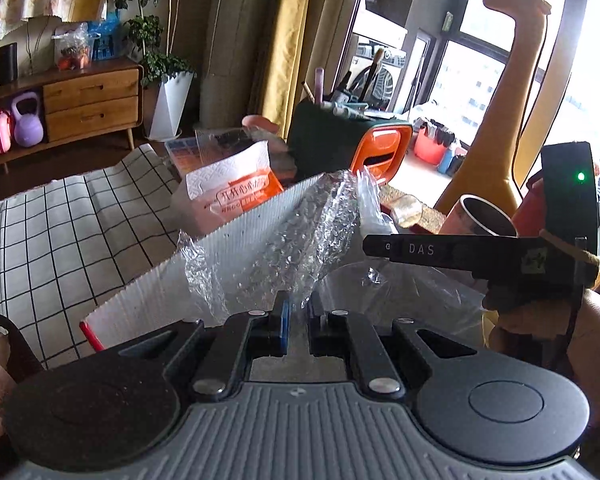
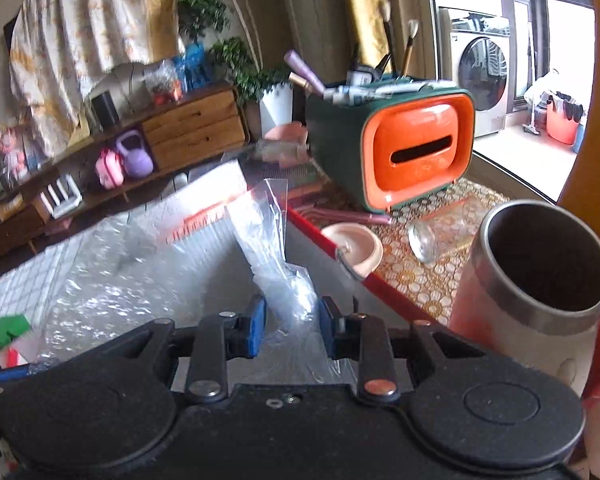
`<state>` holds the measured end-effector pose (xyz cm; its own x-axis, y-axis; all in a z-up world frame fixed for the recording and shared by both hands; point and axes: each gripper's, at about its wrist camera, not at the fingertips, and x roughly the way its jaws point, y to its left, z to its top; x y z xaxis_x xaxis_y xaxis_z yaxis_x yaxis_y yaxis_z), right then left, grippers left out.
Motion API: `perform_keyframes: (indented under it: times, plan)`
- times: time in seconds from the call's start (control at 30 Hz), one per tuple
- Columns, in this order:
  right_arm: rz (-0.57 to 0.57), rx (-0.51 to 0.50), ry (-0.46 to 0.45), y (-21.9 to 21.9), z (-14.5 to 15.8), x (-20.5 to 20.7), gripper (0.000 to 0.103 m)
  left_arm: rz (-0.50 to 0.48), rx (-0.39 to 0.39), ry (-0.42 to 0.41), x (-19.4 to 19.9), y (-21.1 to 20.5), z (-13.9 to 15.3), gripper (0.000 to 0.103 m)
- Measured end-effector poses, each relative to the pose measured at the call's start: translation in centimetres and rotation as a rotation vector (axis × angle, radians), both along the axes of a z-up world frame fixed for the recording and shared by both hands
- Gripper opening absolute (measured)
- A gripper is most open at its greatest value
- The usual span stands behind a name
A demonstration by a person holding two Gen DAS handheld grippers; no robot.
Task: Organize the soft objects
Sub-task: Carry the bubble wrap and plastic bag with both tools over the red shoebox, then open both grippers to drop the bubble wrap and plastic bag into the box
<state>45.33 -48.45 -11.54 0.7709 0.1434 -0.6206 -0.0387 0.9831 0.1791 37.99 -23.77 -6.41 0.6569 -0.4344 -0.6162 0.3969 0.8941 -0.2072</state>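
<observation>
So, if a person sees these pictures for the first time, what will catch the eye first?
Probably the orange-fronted green organizer box, standing on the table beyond the grippers with brushes sticking out of its top. Next, the crinkled clear plastic: bubble wrap pinched in the left gripper, and a clear bag between the right gripper's fingers.

Clear crinkly glossy plastic bag (image 2: 276, 256), ribbed matt white box (image 1: 204, 256), brushed metal cup (image 2: 540, 264) w/ matt inside
</observation>
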Motion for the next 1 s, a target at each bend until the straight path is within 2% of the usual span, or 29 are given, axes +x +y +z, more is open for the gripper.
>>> perform_keyframes:
  times: [0.13, 0.3, 0.47, 0.63, 0.7, 0.9, 0.97, 1.0]
  plan:
    - [0.018, -0.051, 0.037, 0.8, -0.5, 0.1, 0.027, -0.016, 0.049, 0.047, 0.2, -0.7, -1.4, 0.009]
    - [0.065, -0.167, 0.080, 2.5, -0.5, 0.3, 0.030, -0.023, 0.083, 0.095, 0.5, -1.1, -2.5, 0.009]
    - [0.063, -0.172, 0.111, 2.5, -0.6, 0.7, 0.034, -0.028, 0.106, 0.133, 0.7, -1.6, -3.3, 0.009]
    - [0.057, -0.147, 0.091, 2.0, -0.2, 0.2, 0.045, -0.027, 0.135, 0.174, 0.9, -1.8, -3.8, 0.009]
    - [0.057, -0.145, 0.081, 2.0, 0.1, 0.0, 0.054, -0.013, 0.153, 0.179, 0.9, -1.8, -3.8, 0.009]
    - [0.061, -0.123, 0.072, 2.0, 0.6, -1.1, 0.065, 0.002, 0.166, 0.194, 0.6, -1.6, -3.9, 0.010]
    - [0.060, -0.112, 0.069, 1.8, 0.8, -1.5, 0.065, -0.001, 0.162, 0.199, 0.4, -1.6, -3.9, 0.010]
    - [0.060, -0.106, 0.065, 1.8, 1.0, -1.7, 0.067, -0.003, 0.164, 0.192, 0.3, -1.7, -3.8, 0.013]
